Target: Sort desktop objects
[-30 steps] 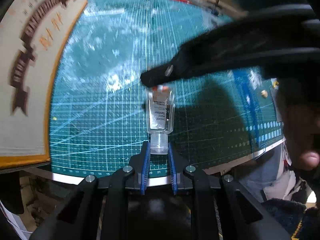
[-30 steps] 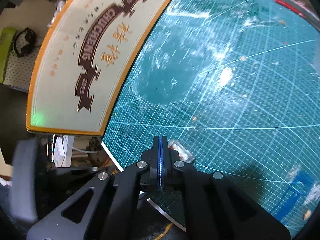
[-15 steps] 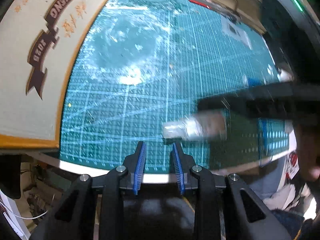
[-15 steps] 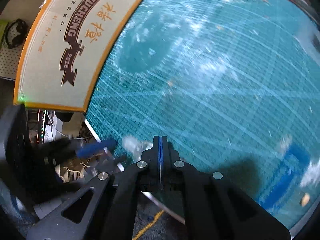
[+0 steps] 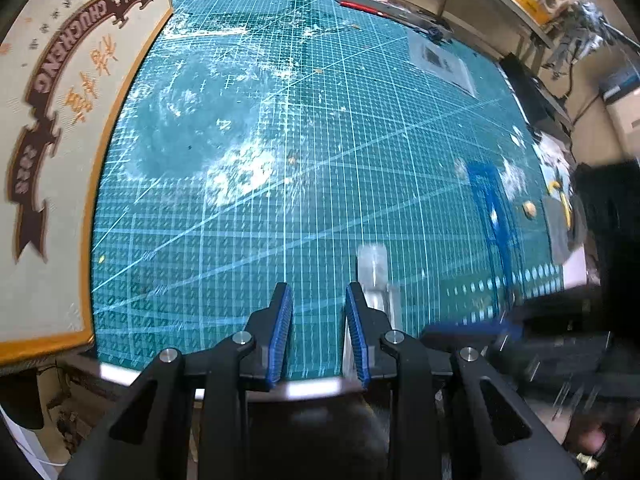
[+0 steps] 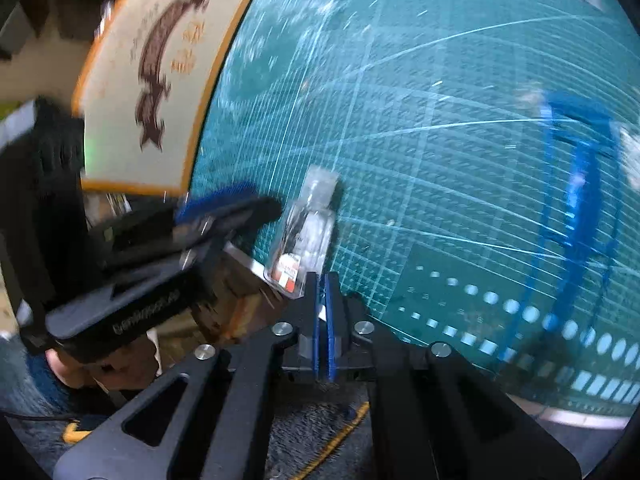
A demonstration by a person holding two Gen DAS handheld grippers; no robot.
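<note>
Left gripper [image 5: 318,316] fingers stood spread, empty. Right gripper [image 6: 322,296] jaws were opening, nothing between; sanitizer bottle [image 6: 306,232] lay just left on cutting mat [image 6: 440,160].

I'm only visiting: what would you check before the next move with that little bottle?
1. Left gripper free: ok, open, nothing between its pads.
2. Right gripper clear of the bottle: cannot tell; its jaws are opening, nothing shows between them, but the bottle's base is against the tips' left side.
3. Bottle at rest on the mat: cannot tell, it is blurred.
4. Bottle well in from the mat's near edge: not ok, it is right at the edge.
</note>
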